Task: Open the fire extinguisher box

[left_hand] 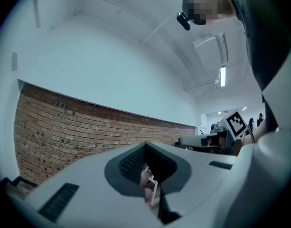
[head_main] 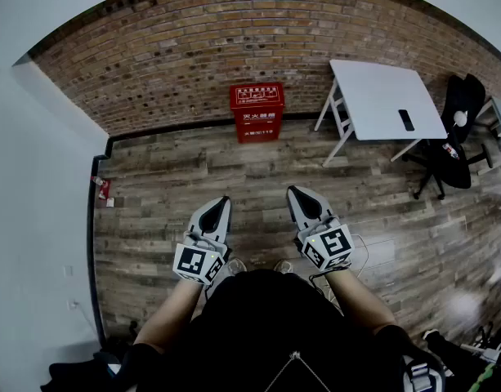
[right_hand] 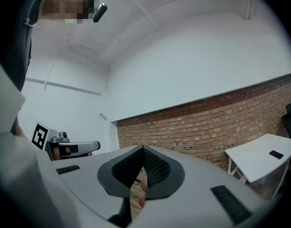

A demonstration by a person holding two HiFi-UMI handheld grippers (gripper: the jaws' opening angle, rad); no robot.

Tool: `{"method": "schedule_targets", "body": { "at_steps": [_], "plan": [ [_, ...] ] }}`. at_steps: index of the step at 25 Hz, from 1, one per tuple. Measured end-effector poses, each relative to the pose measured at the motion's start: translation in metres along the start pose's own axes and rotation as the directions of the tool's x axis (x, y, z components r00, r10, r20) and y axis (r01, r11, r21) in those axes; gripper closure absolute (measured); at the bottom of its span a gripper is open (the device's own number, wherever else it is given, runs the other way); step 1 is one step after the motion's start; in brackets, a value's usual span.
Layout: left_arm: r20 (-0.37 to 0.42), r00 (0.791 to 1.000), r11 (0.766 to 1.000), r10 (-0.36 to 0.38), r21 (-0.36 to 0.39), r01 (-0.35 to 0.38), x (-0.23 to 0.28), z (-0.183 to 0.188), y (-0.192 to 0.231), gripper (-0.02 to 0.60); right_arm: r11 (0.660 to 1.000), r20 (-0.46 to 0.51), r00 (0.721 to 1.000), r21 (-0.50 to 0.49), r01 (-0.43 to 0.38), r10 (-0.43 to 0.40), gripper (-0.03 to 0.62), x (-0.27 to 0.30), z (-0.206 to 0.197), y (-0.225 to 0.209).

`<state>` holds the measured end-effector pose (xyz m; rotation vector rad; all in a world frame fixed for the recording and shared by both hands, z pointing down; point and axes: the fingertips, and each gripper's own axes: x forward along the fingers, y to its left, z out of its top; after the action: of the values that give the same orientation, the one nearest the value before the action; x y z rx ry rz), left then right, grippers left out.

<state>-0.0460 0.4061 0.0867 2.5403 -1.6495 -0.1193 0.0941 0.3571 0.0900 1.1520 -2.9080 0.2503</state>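
Observation:
A red fire extinguisher box point(head_main: 257, 111) stands closed on the wooden floor against the brick wall, far ahead of both grippers. My left gripper point(head_main: 220, 205) is held at waist height, jaws shut with nothing between them. My right gripper point(head_main: 297, 195) is level with it on the right, shut and empty too. In the left gripper view the closed jaws point(left_hand: 146, 146) point up at the brick wall and ceiling. In the right gripper view the closed jaws point(right_hand: 143, 149) point the same way; the box is out of sight in both.
A white table point(head_main: 386, 100) with a dark phone point(head_main: 406, 120) stands at the right by the wall. A black office chair point(head_main: 455, 141) sits beside it. A white wall point(head_main: 38, 202) runs along the left. Bare wood floor point(head_main: 234, 170) lies between me and the box.

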Motion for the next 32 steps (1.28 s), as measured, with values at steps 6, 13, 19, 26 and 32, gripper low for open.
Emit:
{"method": "schedule_targets", "body": {
  "at_steps": [6,13,19,26,32],
  "plan": [
    [-0.004,1.000,1.000,0.002,-0.004,-0.002,-0.006,-0.001,0.001,0.538,1.000,-0.004,1.000,-0.003,0.004,-0.004,0.577,-0.001,-0.003,0.004],
    [-0.008,1.000,1.000,0.003,-0.006,-0.003,-0.012,-0.004,0.010,0.538,1.000,-0.016,1.000,-0.016,0.004,-0.004,0.577,0.004,-0.011,0.018],
    [-0.012,1.000,1.000,-0.004,-0.008,0.004,-0.017,-0.005,0.021,0.538,1.000,-0.007,1.000,-0.009,0.021,-0.021,0.578,0.009,-0.011,0.024],
    [-0.005,1.000,1.000,-0.006,-0.018,0.006,-0.023,-0.003,0.035,0.538,0.999,-0.010,0.999,0.023,0.049,-0.049,0.577,0.016,-0.014,0.029],
    [-0.006,1.000,1.000,-0.014,-0.028,0.014,-0.030,-0.003,0.057,0.538,0.996,-0.007,0.997,0.039,0.075,-0.075,0.577,0.034,-0.014,0.034]
  ]
}}
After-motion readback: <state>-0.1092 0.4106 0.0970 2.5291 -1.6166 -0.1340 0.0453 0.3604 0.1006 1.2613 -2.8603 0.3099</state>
